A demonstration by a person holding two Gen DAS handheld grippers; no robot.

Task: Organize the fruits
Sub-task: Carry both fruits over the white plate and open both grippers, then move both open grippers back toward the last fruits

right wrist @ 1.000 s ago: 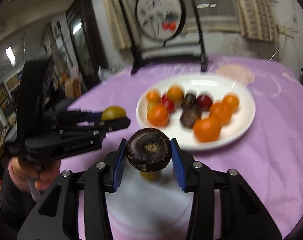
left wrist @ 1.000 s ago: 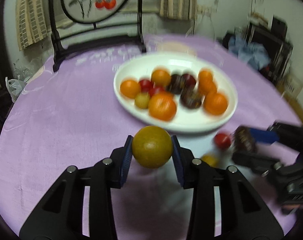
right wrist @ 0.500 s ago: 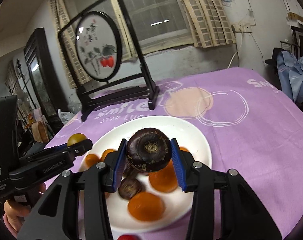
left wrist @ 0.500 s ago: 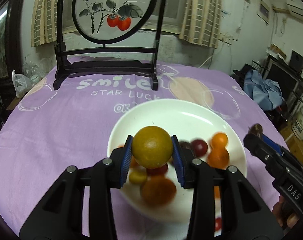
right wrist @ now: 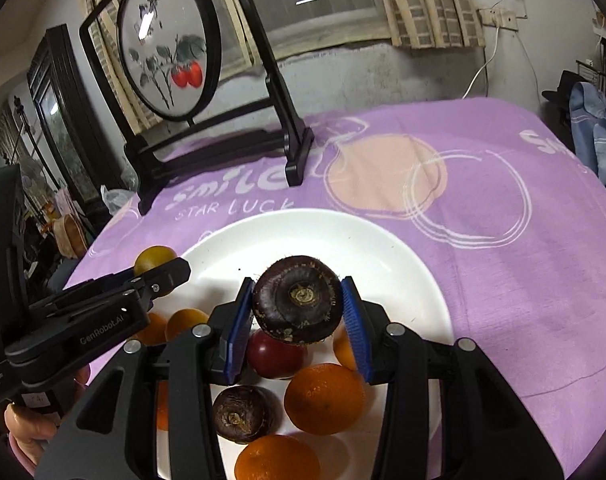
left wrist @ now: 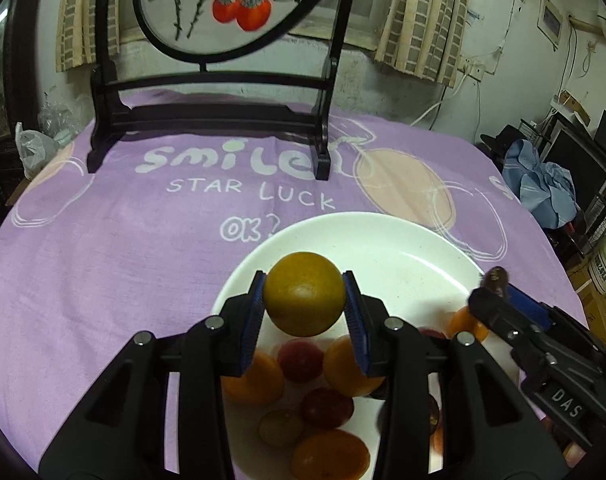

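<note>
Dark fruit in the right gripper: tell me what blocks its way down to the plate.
The dark fruit hangs over the plate; a red fruit and oranges lie beneath. The bare far half is unobstructed.

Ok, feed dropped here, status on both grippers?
Left gripper shut on yellow-green fruit. Right gripper shut on dark purple fruit. Both over white plate, far half bare.

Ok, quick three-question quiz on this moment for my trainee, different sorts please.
1. True or false: the left gripper is open.
2. What does the right gripper hold? A) orange B) dark chestnut C) red fruit
3. Fill in: both held fruits hang over the white ____.

Key:
1. False; it is shut on the yellow fruit.
2. B, the dark chestnut.
3. plate, with oranges and other fruit already on it.
</note>
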